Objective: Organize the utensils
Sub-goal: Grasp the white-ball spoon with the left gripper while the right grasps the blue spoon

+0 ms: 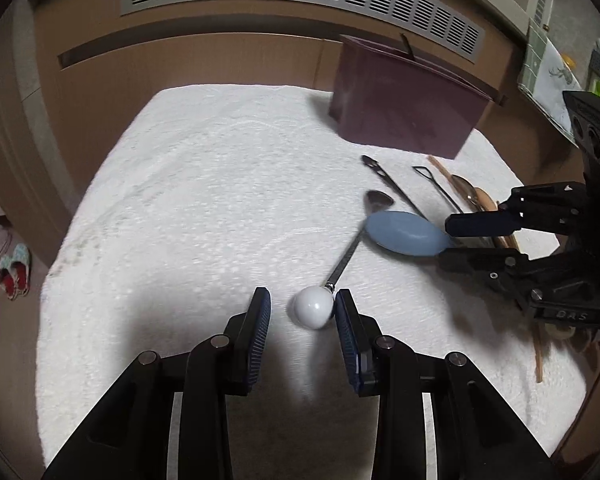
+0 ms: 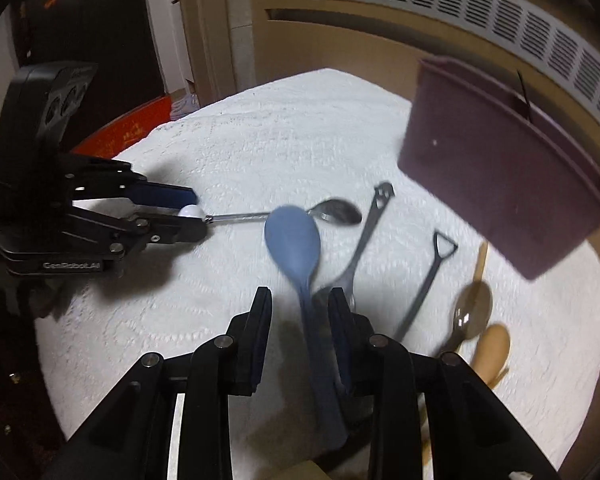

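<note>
A metal spoon (image 1: pixel 346 256) with a white ball (image 1: pixel 312 308) on its handle lies on the white towel (image 1: pixel 200 200). My left gripper (image 1: pixel 302 308) is open around that ball, which rests against the right pad with a gap to the left one. It also shows in the right wrist view, left gripper (image 2: pixel 192 212). A blue spoon (image 2: pixel 294 240) has its handle between the fingers of my right gripper (image 2: pixel 300 300), near the right finger and clear of the left. The jaws stand open. Its bowl (image 1: pixel 408 234) lies over the metal spoon's shaft.
A maroon container (image 2: pixel 500 184) stands at the towel's far right with one thin handle sticking out. To the right lie a dark slotted utensil (image 2: pixel 374 216), a black shovel-shaped spoon (image 2: pixel 432 276), a metal spoon (image 2: pixel 470 314), a wooden spoon (image 2: pixel 494 350). Slippers (image 1: pixel 14 276) sit on the floor.
</note>
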Demonstrator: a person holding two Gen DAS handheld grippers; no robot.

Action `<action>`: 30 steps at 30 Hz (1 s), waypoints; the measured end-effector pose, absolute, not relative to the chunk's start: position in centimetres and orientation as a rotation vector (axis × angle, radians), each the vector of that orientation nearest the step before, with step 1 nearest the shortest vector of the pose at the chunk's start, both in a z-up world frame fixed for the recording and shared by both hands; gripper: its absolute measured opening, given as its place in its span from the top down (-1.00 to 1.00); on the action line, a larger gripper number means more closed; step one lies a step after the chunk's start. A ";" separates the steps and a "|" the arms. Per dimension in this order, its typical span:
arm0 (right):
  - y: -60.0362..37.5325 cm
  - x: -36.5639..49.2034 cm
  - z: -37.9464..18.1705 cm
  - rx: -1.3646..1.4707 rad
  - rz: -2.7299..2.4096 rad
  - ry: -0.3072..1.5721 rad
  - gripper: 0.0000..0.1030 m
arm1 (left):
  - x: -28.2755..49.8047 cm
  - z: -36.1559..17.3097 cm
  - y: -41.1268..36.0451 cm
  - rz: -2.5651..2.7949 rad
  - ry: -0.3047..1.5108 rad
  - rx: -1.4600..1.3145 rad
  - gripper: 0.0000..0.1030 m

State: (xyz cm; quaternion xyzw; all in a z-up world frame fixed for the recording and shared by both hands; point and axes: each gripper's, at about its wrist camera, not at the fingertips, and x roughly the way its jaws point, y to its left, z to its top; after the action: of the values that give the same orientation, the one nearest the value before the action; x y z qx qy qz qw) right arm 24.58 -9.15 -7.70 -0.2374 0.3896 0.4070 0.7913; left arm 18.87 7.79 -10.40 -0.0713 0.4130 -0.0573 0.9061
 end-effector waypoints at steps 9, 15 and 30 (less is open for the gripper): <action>-4.7 27.8 -8.8 -0.556 0.876 0.899 0.46 | 18.5 -10.6 8.5 -0.154 0.851 -0.156 0.32; -3.7 28.6 -8.3 -0.552 0.816 0.895 0.49 | 18.8 -10.6 8.1 -0.137 0.842 -0.154 0.31; -18.0 25.7 -3.0 -0.126 0.568 0.735 0.52 | 17.4 -6.3 7.5 -0.063 0.708 -0.149 0.56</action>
State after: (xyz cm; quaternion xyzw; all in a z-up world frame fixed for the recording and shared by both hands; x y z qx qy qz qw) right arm 25.72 -18.01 -3.01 -0.0606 0.3542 0.2739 0.8921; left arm 17.35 7.46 -6.29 -0.0726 0.3465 -0.0310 0.9347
